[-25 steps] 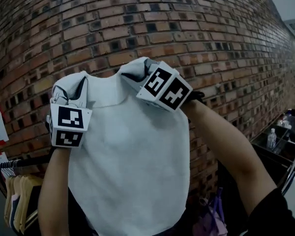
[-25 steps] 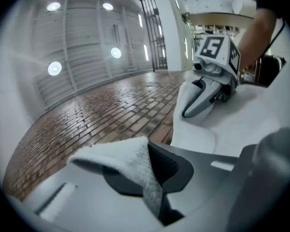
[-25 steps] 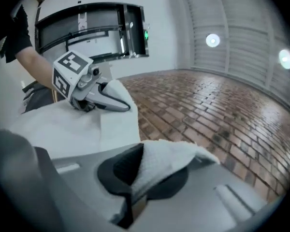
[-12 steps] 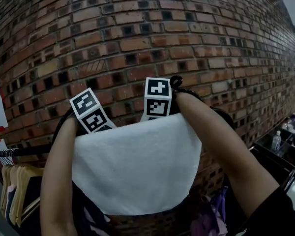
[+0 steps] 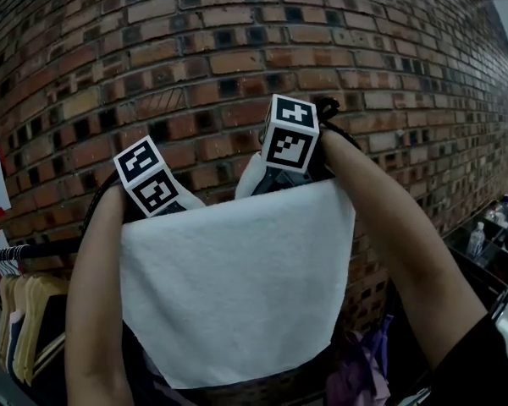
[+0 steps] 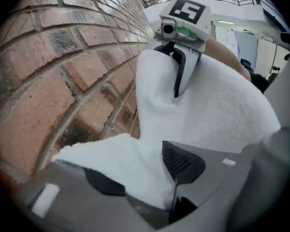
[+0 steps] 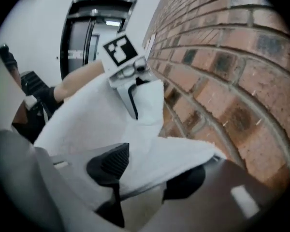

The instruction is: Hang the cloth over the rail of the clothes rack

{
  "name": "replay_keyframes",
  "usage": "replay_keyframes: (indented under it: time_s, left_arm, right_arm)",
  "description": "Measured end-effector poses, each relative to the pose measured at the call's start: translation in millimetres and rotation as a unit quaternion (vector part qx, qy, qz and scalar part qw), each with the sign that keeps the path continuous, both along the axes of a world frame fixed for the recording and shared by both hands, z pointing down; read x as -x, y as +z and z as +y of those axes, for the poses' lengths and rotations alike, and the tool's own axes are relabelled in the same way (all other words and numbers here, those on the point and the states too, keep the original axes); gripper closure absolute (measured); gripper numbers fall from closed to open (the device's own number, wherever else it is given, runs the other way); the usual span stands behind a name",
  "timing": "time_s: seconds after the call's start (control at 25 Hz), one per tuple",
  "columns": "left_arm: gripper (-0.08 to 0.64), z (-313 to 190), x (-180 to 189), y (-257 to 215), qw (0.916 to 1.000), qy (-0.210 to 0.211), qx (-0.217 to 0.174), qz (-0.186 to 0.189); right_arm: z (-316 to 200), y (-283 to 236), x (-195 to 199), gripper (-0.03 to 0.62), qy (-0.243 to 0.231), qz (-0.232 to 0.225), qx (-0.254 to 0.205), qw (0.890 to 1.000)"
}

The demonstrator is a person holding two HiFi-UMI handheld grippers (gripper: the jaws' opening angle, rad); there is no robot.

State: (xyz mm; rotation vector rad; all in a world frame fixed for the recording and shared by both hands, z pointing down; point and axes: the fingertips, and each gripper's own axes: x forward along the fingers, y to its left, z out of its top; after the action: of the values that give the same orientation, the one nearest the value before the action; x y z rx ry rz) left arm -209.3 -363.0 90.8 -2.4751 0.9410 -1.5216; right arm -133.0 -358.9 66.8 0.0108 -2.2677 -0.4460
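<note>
The cloth [image 5: 237,294] is hanging flat before the brick wall [image 5: 237,49], its top fold apparently lying over the rail [image 5: 35,250] (the bar itself is hidden under the fold). The left claw [image 6: 142,173], at the cloth's 11 o'clock, and the right claw [image 7: 147,173], at 1 o'clock, are both opening, with cloth corners lying loose between their pads. Recommendation: be drawing each claw straight toward 12 o'clock, without dragging the fold off.

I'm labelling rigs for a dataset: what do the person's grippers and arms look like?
Both the left gripper and the right gripper have grey bodies, black ribbed pads and a white cube with black square markers. The right forearm is bare, with a dark sleeve on the upper arm. Both pairs of jaws are opening, with the cloth between them.
</note>
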Motion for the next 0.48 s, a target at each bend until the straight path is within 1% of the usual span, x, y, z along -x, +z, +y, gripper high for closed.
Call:
replay_keyframes:
  time_s: [0.08, 0.24, 0.28, 0.36, 0.4, 0.48]
  left_arm:
    - [0.325, 0, 3, -3, 1.0000, 0.002, -0.007, 0.004]
    - [0.324, 1, 3, -11, 0.9995, 0.014, -0.026, 0.007]
    - [0.325, 1, 3, -13, 0.9994, 0.016, -0.030, 0.010]
    - [0.322, 4, 1, -18, 0.9990, 0.020, -0.030, 0.026]
    - [0.308, 5, 1, -20, 0.9988, 0.017, -0.029, 0.034]
    - [0.304, 5, 6, -22, 0.9989, 0.004, -0.026, 0.038]
  right_arm:
    - [-9, 6, -9, 0.382, 0.019, 0.034, -0.024, 0.999]
    - [-14, 6, -17, 0.382, 0.032, 0.045, -0.043, 0.998]
    - [-16, 9, -19, 0.382, 0.036, 0.055, -0.049, 0.997]
    - [-19, 14, -23, 0.382, 0.043, 0.072, -0.054, 0.995]
    - [-21, 15, -25, 0.382, 0.048, 0.075, -0.054, 0.995]
    - [-24, 19, -29, 0.382, 0.054, 0.088, -0.058, 0.993]
